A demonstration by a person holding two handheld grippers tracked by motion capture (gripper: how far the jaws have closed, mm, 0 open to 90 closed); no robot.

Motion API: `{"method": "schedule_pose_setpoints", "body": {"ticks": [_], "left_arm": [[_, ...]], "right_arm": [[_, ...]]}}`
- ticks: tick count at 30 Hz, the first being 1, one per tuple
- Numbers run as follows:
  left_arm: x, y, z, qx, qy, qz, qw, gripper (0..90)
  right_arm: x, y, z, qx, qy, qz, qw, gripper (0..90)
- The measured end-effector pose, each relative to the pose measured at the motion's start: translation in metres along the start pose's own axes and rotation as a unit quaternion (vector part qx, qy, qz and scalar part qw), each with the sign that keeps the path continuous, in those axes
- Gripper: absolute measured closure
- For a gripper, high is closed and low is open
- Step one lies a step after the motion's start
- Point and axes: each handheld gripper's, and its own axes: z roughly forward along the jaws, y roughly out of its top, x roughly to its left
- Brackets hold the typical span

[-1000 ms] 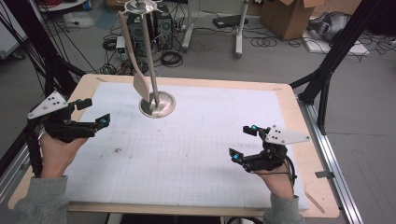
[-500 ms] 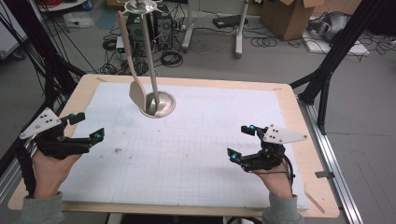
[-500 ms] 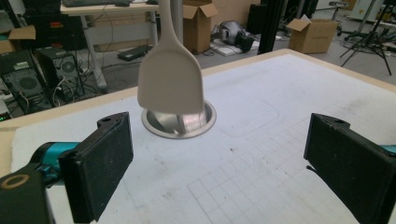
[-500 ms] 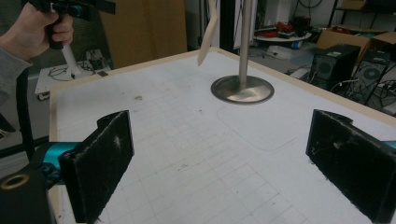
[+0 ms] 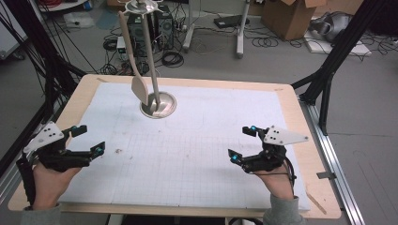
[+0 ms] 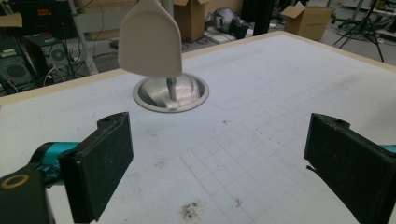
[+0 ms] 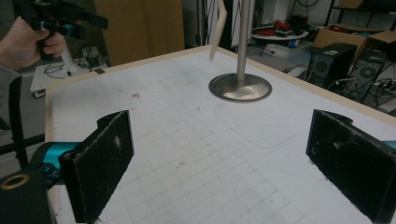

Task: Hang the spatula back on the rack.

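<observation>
Both grippers idling wide of the hanging spatula, jaws spread and carrying nothing

The pale wooden flat-bladed spatula (image 5: 133, 70) is hanging from the top of the polished metal pole stand (image 5: 151, 56), its blade dangling just above the round steel base (image 5: 158, 104) at about twelve o'clock on the white gridded mat (image 5: 197, 150). The left gripper (image 5: 89, 139) is sitting at eight o'clock and the right gripper (image 5: 244, 143) at four o'clock, both well apart from the stand, each with jaws standing apart on empty air. The risk, as I judge it, is lying in the approach: the spatula is hanging freely, so a jaw nudging the blade (image 6: 149, 39) sideways could be setting it swinging or knocking it off its hook, and a pull against the pole could be tipping the stand.
</observation>
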Motion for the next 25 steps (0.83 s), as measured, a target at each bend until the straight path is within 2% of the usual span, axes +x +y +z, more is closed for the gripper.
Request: {"method": "schedule_pose_setpoints", "body": {"ticks": [3, 8, 12, 15, 21, 25], "left_arm": [[0.002, 0.001, -0.006, -0.018, -0.006, -0.005, 0.9998, 8.5], [0.003, -0.005, -0.009, -0.014, -0.008, -0.004, 0.9999, 8.5], [0.003, -0.009, -0.011, -0.008, -0.005, -0.005, 0.9999, 8.5], [0.001, -0.008, -0.012, -0.013, -0.011, -0.008, 0.9998, 8.5], [-0.006, -0.01, -0.017, -0.008, -0.007, -0.003, 0.9999, 8.5], [-0.006, -0.009, -0.021, -0.018, -0.001, -0.007, 0.9998, 8.5]], "right_arm": [[0.0, 0.0, 0.0, -0.003, -0.004, -0.001, 1.0, 6.6], [-0.001, -0.001, -0.002, -0.01, -0.021, -0.002, 0.9997, 6.6], [-0.005, -0.002, -0.008, -0.029, -0.042, 0.004, 0.9987, 6.6], [-0.007, -0.002, -0.011, -0.043, -0.056, 0.012, 0.9974, 6.6], [-0.007, 0.001, -0.006, -0.049, -0.05, 0.006, 0.9975, 6.6], [-0.004, 0.003, 0.002, -0.048, -0.04, 0.0, 0.998, 6.6]]}}
